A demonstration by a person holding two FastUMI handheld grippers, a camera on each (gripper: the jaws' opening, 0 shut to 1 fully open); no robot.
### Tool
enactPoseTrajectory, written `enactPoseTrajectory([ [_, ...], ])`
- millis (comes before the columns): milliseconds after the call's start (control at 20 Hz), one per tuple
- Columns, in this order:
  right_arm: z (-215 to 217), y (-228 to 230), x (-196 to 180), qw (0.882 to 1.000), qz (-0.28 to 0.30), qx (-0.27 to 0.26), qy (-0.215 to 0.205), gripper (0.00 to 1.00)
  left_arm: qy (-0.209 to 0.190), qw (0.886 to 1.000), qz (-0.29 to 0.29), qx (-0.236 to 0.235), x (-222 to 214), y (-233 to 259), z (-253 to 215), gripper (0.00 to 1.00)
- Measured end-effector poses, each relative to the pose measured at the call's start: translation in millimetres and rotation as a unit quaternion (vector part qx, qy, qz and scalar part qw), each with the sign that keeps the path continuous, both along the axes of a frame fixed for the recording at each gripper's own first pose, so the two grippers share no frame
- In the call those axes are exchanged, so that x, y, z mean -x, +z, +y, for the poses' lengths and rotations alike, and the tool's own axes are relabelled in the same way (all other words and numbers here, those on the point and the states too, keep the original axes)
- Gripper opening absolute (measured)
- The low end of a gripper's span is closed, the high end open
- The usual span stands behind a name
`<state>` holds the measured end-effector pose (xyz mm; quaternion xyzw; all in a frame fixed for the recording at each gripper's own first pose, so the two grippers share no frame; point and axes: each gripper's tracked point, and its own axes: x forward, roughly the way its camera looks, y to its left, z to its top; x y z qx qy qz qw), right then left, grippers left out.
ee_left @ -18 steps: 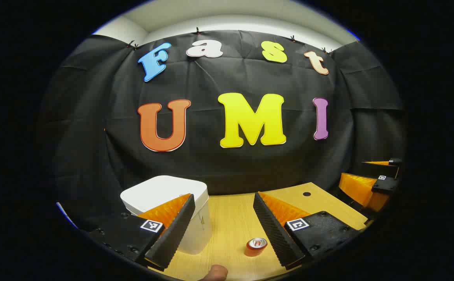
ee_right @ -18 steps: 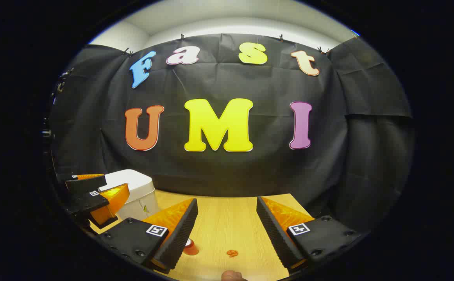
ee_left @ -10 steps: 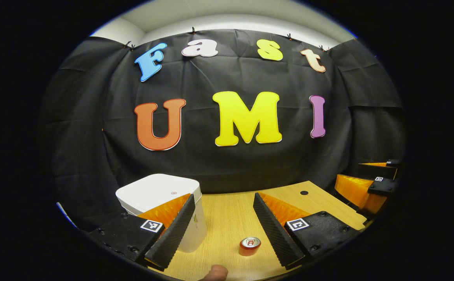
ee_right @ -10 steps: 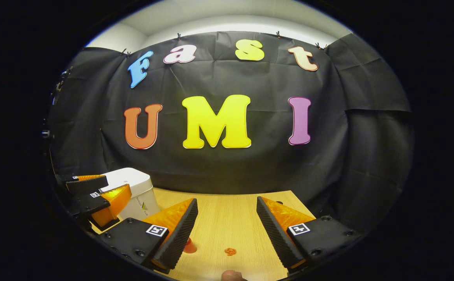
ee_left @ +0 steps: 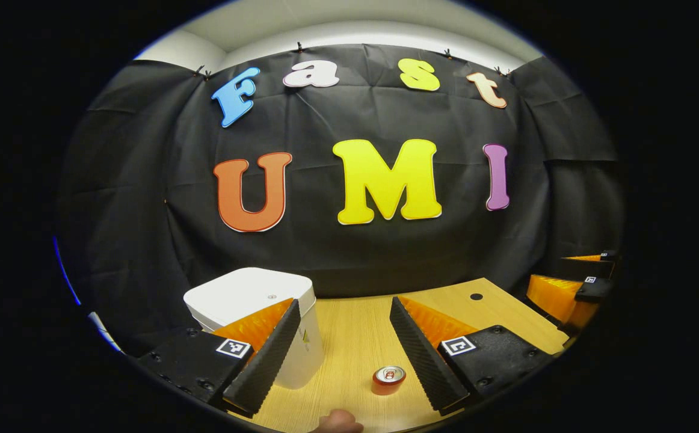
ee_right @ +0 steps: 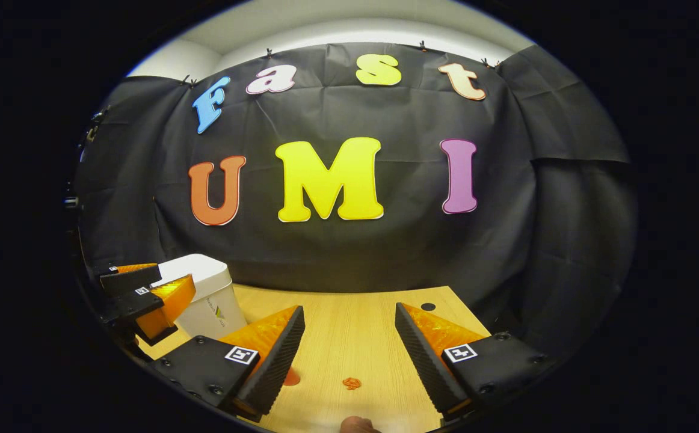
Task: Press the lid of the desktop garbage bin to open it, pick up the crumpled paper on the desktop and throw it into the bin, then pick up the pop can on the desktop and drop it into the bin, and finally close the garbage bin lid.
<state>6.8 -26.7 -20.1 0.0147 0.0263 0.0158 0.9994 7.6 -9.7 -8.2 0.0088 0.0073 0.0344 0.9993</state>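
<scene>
Bin [ee_left: 253,313] lid shut, far-left on counter [ee_left: 355,337]; can [ee_left: 389,379] and paper [ee_right: 351,382] lie nearer. Left tool [ee_left: 340,355], right tool [ee_right: 346,355] both wide, empty. Risk: an off-centre press could tip or slide the bin.

White bin [ee_left: 247,297] lid shut; red can [ee_left: 388,379] upright nr it; paper [ee_right: 352,382] apart.

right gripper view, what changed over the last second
The right gripper tipped slightly downward: more of the wooden desktop shows, and the crumpled paper sits a little higher in the picture. Nothing was gripped or released. Both grippers stay open, the white garbage bin stays closed, and the pop can stands where it was.
</scene>
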Motion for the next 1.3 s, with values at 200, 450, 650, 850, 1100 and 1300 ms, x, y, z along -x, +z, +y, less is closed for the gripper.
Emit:
enactPoseTrajectory([
  [200, 1.2, -0.9, -3.2, 1.0, 0.001, 0.003, 0.005, 0.96, 0.007, 1.0, 0.0, 0.008, -4.8, 1.1, 5.6, 0.98],
  [450, 5.8, -7.1, -9.4, 1.0, 0.009, 0.011, 0.013, 0.96, 0.022, 1.0, -0.002, 0.01, -15.8, 2.4, 20.6, 0.83],
  [650, 10.6, -9.2, -17.0, 1.0, 0.012, 0.019, 0.016, 0.96, 0.048, 0.998, -0.003, 0.028, -30.1, 4.9, 42.4, 0.61],
  [850, 16.3, -10.5, -25.8, 0.999, 0.017, 0.026, 0.018, 0.96, 0.083, 0.996, -0.002, 0.022, -49.5, 5.5, 70.8, 0.43],
  [1100, 23.0, -12.1, -39.7, 0.999, 0.023, 0.035, 0.019, 0.96, 0.123, 0.992, 0.024, 0.014, -78.7, -8.7, 106.8, 0.29],
  [1300, 30.2, -16.9, -48.6, 0.998, 0.03, 0.044, 0.022, 0.96, 0.132, 0.989, 0.054, 0.049, -96.1, -22.2, 126.7, 0.04],
])
